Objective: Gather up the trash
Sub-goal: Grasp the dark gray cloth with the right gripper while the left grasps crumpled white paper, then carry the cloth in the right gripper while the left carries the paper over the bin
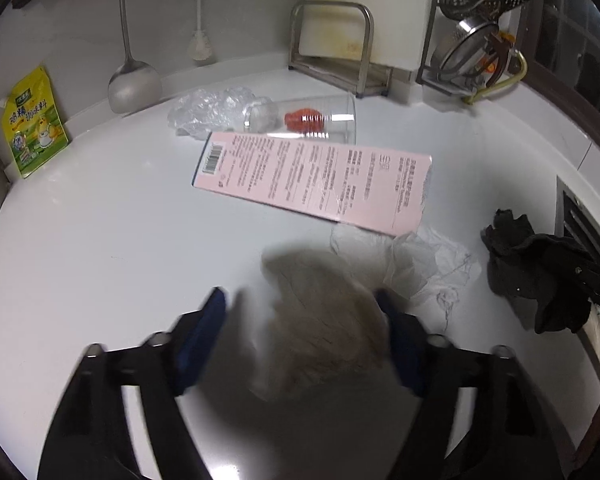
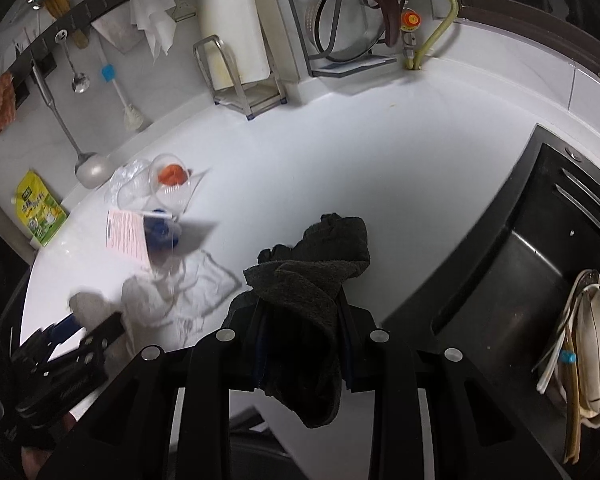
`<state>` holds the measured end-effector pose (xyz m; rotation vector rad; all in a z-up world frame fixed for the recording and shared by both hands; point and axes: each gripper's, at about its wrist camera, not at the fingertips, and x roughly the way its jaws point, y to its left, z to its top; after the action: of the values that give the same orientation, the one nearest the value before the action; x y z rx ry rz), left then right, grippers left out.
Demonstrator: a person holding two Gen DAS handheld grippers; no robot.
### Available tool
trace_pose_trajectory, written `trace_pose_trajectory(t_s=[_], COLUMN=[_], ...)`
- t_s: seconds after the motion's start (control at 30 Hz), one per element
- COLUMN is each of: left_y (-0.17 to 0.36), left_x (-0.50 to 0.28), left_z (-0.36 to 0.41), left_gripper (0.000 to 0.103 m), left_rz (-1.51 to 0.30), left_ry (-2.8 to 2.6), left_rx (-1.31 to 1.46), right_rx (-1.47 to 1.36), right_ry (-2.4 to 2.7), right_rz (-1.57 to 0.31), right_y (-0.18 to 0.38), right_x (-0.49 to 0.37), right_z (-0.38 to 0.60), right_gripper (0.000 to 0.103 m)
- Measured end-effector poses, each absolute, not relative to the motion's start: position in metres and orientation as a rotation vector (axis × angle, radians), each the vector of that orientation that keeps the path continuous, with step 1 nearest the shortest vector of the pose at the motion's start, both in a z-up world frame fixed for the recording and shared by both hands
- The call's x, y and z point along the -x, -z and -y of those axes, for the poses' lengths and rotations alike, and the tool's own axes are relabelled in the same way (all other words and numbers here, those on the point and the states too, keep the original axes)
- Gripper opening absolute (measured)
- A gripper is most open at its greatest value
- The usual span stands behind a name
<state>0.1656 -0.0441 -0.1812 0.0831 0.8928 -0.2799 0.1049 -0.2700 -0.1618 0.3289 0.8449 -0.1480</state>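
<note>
Left wrist view:
- Left gripper [image 1: 300, 320]: blue fingers [image 1: 204, 332] spread on either side of a blurred beige wad [image 1: 324, 320] at 6 o'clock; whether both pads press it cannot be told.
- Pink card package [image 1: 312, 180], centre, flat on the white bench [image 1: 100, 240]: barcode at its 9 o'clock end, dense print too small to read.
- Clear plastic cup [image 1: 320, 120], on its side at 12 o'clock, red piece [image 1: 304, 120] inside; crumpled clear film [image 1: 208, 112] just beside it.
- Crumpled white tissue [image 1: 420, 256], touching the package's lower corner.
- Yellow-green pouch [image 1: 34, 124], 9 o'clock, leaning on the wall; Chinese lettering, not legible.
- Dark cloth [image 1: 532, 268], 3 o'clock, partly cut off.

Right wrist view:
- Right gripper [image 2: 304, 320]: fingers pinching the dark cloth [image 2: 312, 268], which drapes over and hides the pads.
- Left gripper [image 2: 84, 332], 8 o'clock, blurred, at the wad [image 2: 88, 304].
- Package [image 2: 126, 236], cup [image 2: 168, 180], tissue [image 2: 196, 280], pouch [image 2: 40, 208]: 9 to 10 o'clock, smeared.
- Sink [image 2: 520, 280], 3 o'clock, with stacked dishes [image 2: 596, 344] cut off by the edge.
</note>
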Motion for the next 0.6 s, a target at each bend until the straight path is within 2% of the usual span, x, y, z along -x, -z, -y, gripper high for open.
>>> trace_pose_trajectory(t_s=[0.03,0.1,0.2,0.6], left_y=[0.183,0.183,0.177,0.136], left_x=[-0.165,-0.164,-0.159,-0.122], left_z=[0.043,0.042,0.038,0.023], left_gripper=[0.052,0.044,0.037,0.035], left_rz=[-0.906,-0.914,-0.911,-0.893], left_ry=[0.285,0.294,0.298,0.278], left_rx=[-0.083,-0.072,-0.071,-0.068], right_rx=[-0.328,-0.329,-0.336,-0.317], right_ry=[0.148,0.145,0.141,0.076], right_rz=[-0.848,-0.853,-0.853,-0.855], right_y=[0.162,0.163,0.161,0.134], right_x=[-0.103,-0.099,-0.092,-0.056], right_z=[0.269,0.267,0.266,0.251], right_gripper=[0.027,0.027,0.027,0.027])
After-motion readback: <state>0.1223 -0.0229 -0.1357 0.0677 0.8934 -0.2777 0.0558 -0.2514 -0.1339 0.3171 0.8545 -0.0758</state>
